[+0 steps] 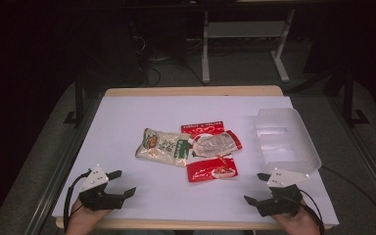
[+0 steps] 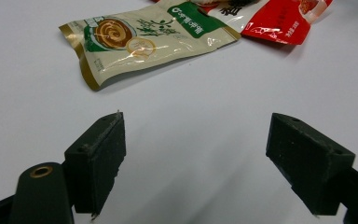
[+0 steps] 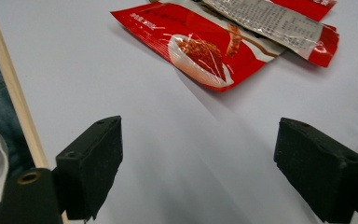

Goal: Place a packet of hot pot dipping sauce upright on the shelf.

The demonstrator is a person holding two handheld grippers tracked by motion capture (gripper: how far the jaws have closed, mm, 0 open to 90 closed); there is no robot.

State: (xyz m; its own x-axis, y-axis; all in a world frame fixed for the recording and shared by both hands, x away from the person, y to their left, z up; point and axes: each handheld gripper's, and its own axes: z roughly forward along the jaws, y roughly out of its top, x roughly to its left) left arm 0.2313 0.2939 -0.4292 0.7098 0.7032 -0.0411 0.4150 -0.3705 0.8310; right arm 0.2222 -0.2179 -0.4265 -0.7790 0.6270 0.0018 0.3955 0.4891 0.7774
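Table surface [image 1: 142, 205]: plain white sheet, pale wood edge. Left gripper [image 1: 118, 182] and right gripper [image 1: 255, 188]: matte black jaws, each topped with a grey three-cornered plate. Ahead of the left gripper: flat cream foil pouch [image 2: 140, 39] with gold border, green label, brown swirl emblem. Ahead of the right gripper: glossy red plastic packet [image 3: 196, 44] with white print and clear window; upon it, silver-grey printed sachet [image 3: 270, 21] with red ends. Beyond the right gripper: translucent white plastic tray [image 1: 286, 142].

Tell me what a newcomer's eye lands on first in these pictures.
The red packets stand out first, overlapping in a loose pile at the middle of the white table, with a beige packet lying against their left side. Next comes the clear plastic bin at the table's right edge. Near the front edge, the left gripper and the right gripper both stand open and hold nothing.
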